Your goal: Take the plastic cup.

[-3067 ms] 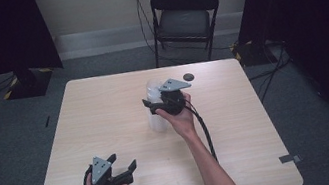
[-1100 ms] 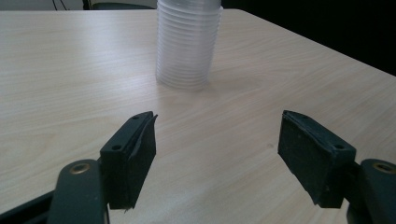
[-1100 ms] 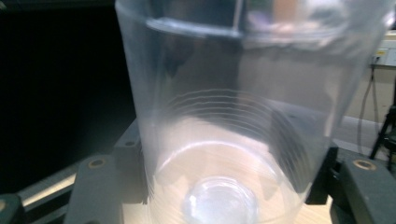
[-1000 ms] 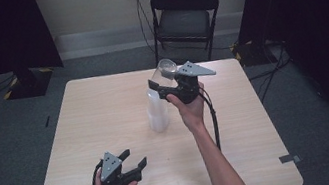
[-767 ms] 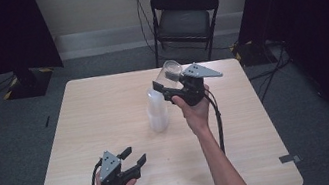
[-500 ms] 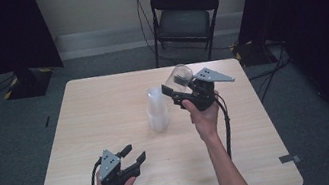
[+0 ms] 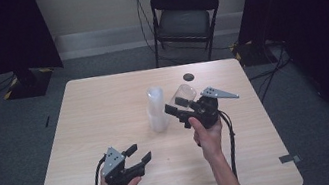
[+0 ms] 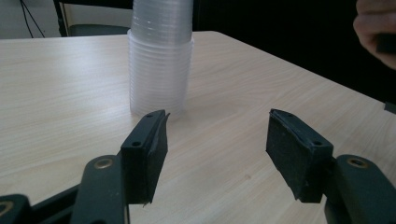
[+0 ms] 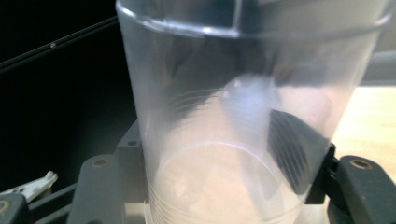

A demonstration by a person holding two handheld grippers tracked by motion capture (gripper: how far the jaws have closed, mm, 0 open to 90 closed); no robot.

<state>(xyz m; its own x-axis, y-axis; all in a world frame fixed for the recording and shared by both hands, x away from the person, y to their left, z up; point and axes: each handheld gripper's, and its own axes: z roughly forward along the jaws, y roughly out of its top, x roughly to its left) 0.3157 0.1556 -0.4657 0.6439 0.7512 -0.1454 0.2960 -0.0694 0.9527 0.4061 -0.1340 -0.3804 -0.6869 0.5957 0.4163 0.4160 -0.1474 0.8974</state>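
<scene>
Right hand-held gripper (image 7: 179, 109) is clamped on a single clear plastic cup (image 7: 183, 94), held tilted above the light wood surface (image 7: 103, 102), just beside the upright stack of clear plastic cups (image 7: 157, 110). Left hand-held gripper (image 7: 138, 157) has jaws apart, nothing between them.

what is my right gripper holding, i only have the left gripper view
Observer: The right gripper is shut on a single clear cup, tilted, lifted beside the stack of cups.
Operator: is the cup touching the stack
Observer: No, in the high view a gap separates them.
Operator: anything else on the table
Observer: A small dark disc lies near the far edge of the table, beyond the cup.
</scene>
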